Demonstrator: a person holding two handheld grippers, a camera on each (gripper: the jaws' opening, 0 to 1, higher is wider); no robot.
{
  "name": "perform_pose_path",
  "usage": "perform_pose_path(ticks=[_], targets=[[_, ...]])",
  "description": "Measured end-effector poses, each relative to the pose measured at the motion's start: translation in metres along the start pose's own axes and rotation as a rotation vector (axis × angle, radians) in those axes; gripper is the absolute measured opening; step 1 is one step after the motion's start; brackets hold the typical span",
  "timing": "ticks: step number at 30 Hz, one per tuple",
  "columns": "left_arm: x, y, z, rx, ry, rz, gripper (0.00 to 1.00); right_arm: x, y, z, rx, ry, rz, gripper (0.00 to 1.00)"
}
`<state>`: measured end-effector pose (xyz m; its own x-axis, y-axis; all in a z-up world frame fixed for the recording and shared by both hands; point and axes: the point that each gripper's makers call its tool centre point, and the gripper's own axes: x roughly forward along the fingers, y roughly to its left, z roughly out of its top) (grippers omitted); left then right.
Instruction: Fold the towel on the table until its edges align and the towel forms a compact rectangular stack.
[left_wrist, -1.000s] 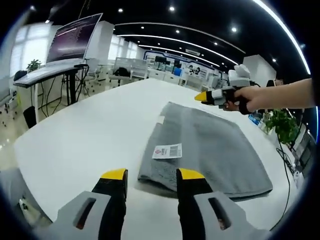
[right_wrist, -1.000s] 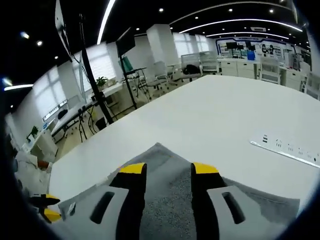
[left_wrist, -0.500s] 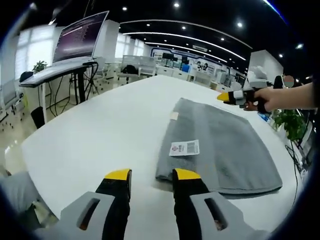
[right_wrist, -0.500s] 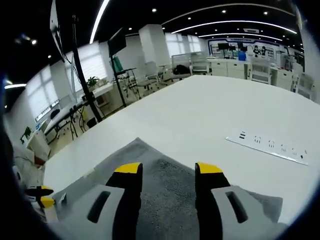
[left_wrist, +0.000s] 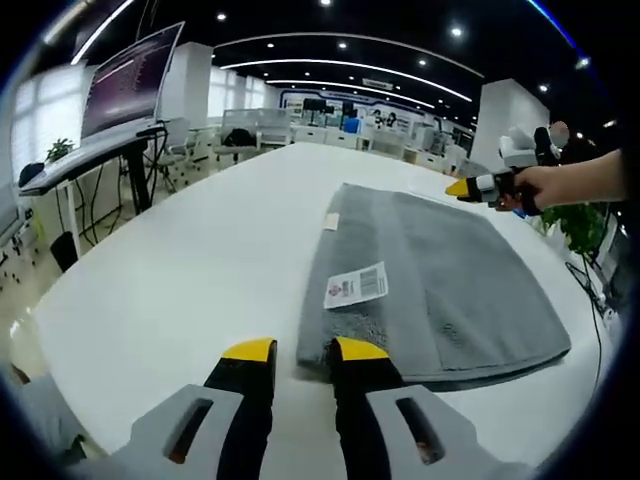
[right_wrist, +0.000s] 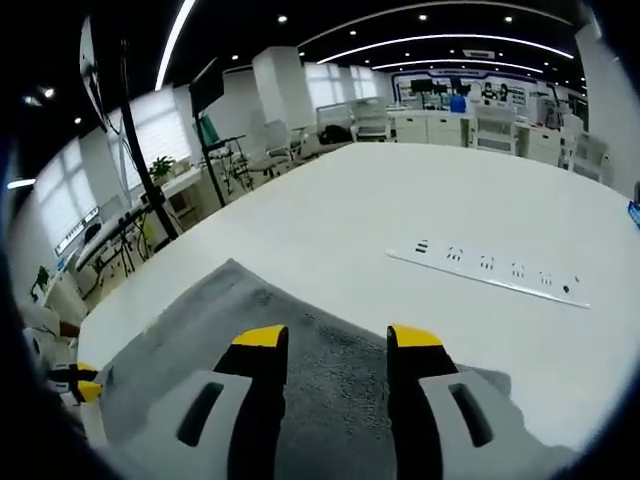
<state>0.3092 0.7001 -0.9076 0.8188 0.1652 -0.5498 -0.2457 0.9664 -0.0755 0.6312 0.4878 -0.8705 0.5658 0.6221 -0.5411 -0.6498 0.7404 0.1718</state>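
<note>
The grey towel (left_wrist: 440, 280) lies folded flat on the white table (left_wrist: 180, 270), with a white printed label (left_wrist: 357, 285) near its front edge and a small tag (left_wrist: 331, 222) on its left side. My left gripper (left_wrist: 303, 352) is open, its yellow tips at the towel's near left corner. In the left gripper view a hand holds my right gripper (left_wrist: 472, 187) above the towel's far right edge. In the right gripper view the right gripper (right_wrist: 338, 340) is open just over the towel (right_wrist: 330, 370). The left gripper (right_wrist: 78, 385) peeks in at the lower left.
A white power strip (right_wrist: 490, 272) lies on the table beyond the towel. A desk with a large monitor (left_wrist: 120, 80) stands off the table's left side. A green plant (left_wrist: 585, 225) sits at the right. Bare table surface surrounds the towel.
The left jaws have narrowed and now sit closer to the towel's near corner. The right gripper has shifted along the far edge, bringing the power strip further into its view.
</note>
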Motion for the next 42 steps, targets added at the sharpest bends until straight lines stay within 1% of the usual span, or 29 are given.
perform_pose_path(ticks=[2, 5, 6, 9, 11, 12, 13, 15, 16, 18, 20, 22, 25, 26, 27, 28, 30, 31, 35, 37, 38, 39, 40, 42], targets=[[0.0, -0.001, 0.0, 0.013, 0.002, -0.005, 0.22, -0.002, -0.007, -0.002, -0.003, 0.001, -0.007, 0.39], [0.002, -0.005, 0.0, 0.032, -0.002, -0.044, 0.17, -0.008, -0.022, -0.01, -0.046, 0.024, -0.042, 0.38], [0.003, -0.005, 0.0, 0.045, -0.003, -0.047, 0.16, -0.01, -0.027, -0.014, -0.047, 0.028, -0.049, 0.38], [0.006, -0.005, -0.001, 0.074, 0.006, -0.055, 0.15, -0.018, -0.039, -0.023, -0.043, 0.035, -0.07, 0.38], [0.008, -0.005, 0.001, 0.071, 0.002, -0.069, 0.15, -0.025, -0.053, -0.03, -0.041, 0.044, -0.107, 0.37], [0.008, -0.004, 0.001, 0.071, 0.002, -0.072, 0.15, -0.028, -0.059, -0.033, -0.045, 0.047, -0.122, 0.36], [0.008, -0.004, 0.002, 0.071, 0.002, -0.074, 0.15, -0.032, -0.066, -0.035, -0.038, 0.047, -0.15, 0.33], [0.008, -0.005, 0.001, 0.077, 0.003, -0.074, 0.15, -0.036, -0.075, -0.037, -0.025, 0.04, -0.169, 0.29], [0.008, -0.005, 0.001, 0.082, 0.004, -0.071, 0.15, -0.038, -0.082, -0.039, -0.015, 0.042, -0.191, 0.29], [0.009, -0.006, 0.001, 0.084, 0.002, -0.068, 0.14, -0.04, -0.089, -0.042, -0.007, 0.044, -0.203, 0.29], [0.01, -0.008, 0.002, 0.079, -0.007, -0.066, 0.14, -0.041, -0.092, -0.046, -0.003, 0.053, -0.208, 0.28], [0.012, -0.011, 0.003, 0.08, -0.015, -0.067, 0.14, -0.042, -0.095, -0.055, -0.012, 0.074, -0.22, 0.27], [0.016, -0.019, 0.005, 0.089, -0.027, -0.076, 0.13, -0.04, -0.098, -0.067, -0.013, 0.089, -0.217, 0.23], [0.018, -0.02, 0.005, 0.097, -0.031, -0.083, 0.13, -0.038, -0.096, -0.062, 0.034, 0.026, -0.198, 0.21], [0.019, -0.021, 0.005, 0.102, -0.033, -0.09, 0.12, -0.038, -0.098, -0.06, 0.035, 0.005, -0.195, 0.19], [0.02, -0.024, 0.006, 0.107, -0.032, -0.093, 0.12, -0.04, -0.101, -0.063, 0.023, 0.021, -0.203, 0.17], [0.02, -0.028, 0.006, 0.114, -0.026, -0.095, 0.11, -0.041, -0.102, -0.063, 0.01, 0.025, -0.207, 0.13], [0.02, -0.03, 0.006, 0.119, -0.022, -0.094, 0.1, -0.041, -0.098, -0.063, 0.009, 0.03, -0.193, 0.1], [0.02, -0.029, 0.006, 0.136, -0.01, -0.087, 0.1, -0.043, -0.096, -0.062, -0.032, 0.044, -0.18, 0.08], [0.02, -0.029, 0.005, 0.158, 0.004, -0.078, 0.09, -0.044, -0.098, -0.063, -0.05, 0.048, -0.187, 0.07], [0.02, -0.03, 0.004, 0.174, 0.014, -0.072, 0.09, -0.048, -0.103, -0.064, -0.086, 0.058, -0.209, 0.07], [0.019, -0.032, 0.004, 0.216, 0.036, -0.069, 0.08, -0.051, -0.106, -0.064, -0.109, 0.066, -0.226, 0.06], [0.019, -0.033, 0.003, 0.238, 0.052, -0.067, 0.08, -0.055, -0.109, -0.065, -0.128, 0.07, -0.236, 0.06], [0.018, -0.038, 0.003, 0.293, 0.085, -0.067, 0.08, -0.06, -0.113, -0.067, -0.111, 0.064, -0.234, 0.05]])
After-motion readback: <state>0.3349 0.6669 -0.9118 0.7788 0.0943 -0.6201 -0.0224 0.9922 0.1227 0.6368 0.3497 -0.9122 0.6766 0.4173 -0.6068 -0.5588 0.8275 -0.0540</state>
